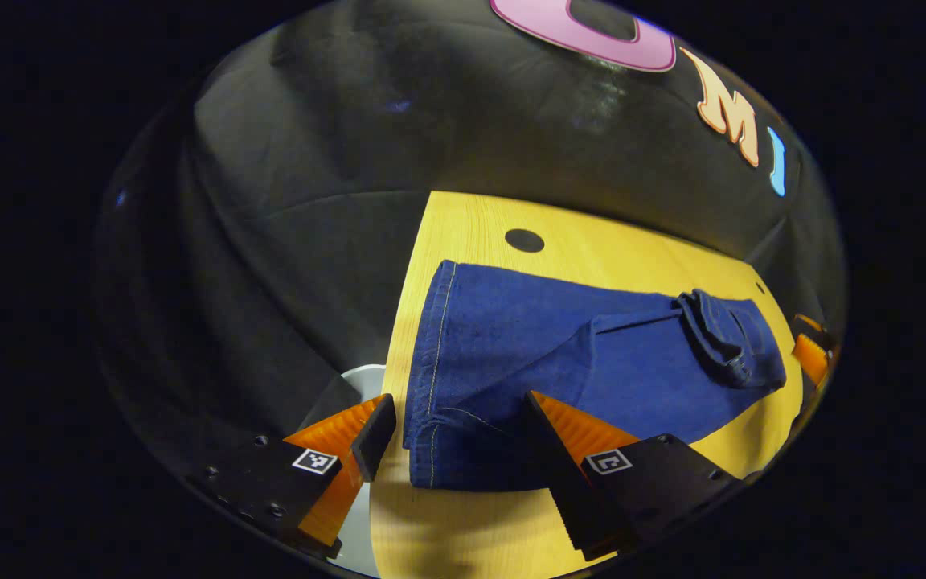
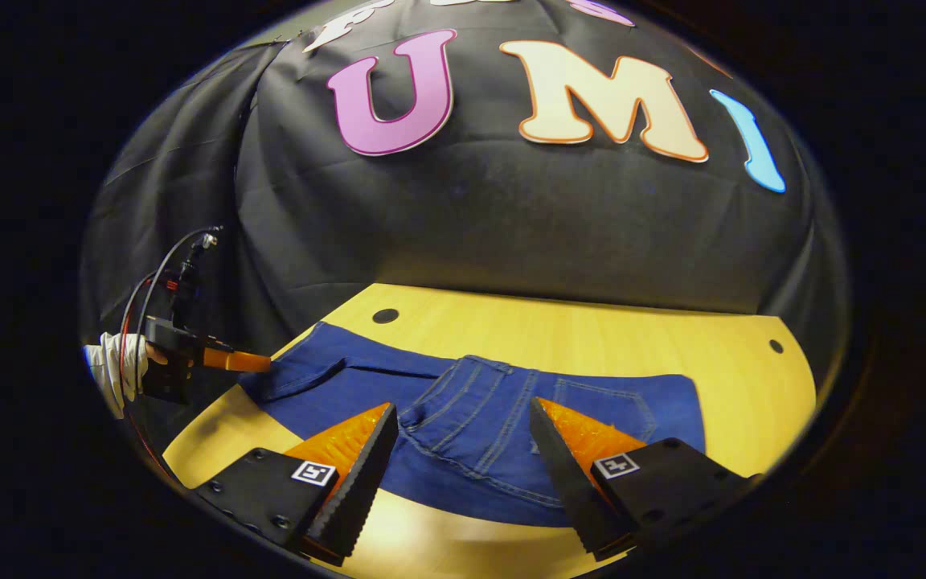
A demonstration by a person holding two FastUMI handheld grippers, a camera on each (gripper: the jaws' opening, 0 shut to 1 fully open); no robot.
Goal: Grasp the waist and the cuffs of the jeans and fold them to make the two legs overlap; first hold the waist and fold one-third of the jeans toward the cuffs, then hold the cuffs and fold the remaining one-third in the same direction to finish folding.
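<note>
Blue jeans [image 1: 592, 354] lie across the yellow table [image 1: 479, 225]. In the left gripper view the cuff hem [image 1: 431, 378] is at the near end, while the waist part [image 1: 732, 338] lies bunched at the far right. My left gripper [image 1: 459, 402] is open, its fingers standing either side of the cuff corner. The right gripper view has the jeans [image 2: 463, 386] with belt loops and a back pocket [image 2: 604, 402] facing up. Just above that waist area, my right gripper [image 2: 463, 406] is open and holds nothing. At that view's left a hand [image 2: 113, 362] holds the left gripper [image 2: 190, 358] by the cuffs.
The table has small dark holes [image 1: 524, 240] [image 2: 385, 315] [image 2: 776, 346] near its back edge, and its left edge runs close beside the cuffs. Cables [image 2: 165, 265] rise from the left gripper. A pale grey patch [image 1: 362, 378] shows below the table's left edge.
</note>
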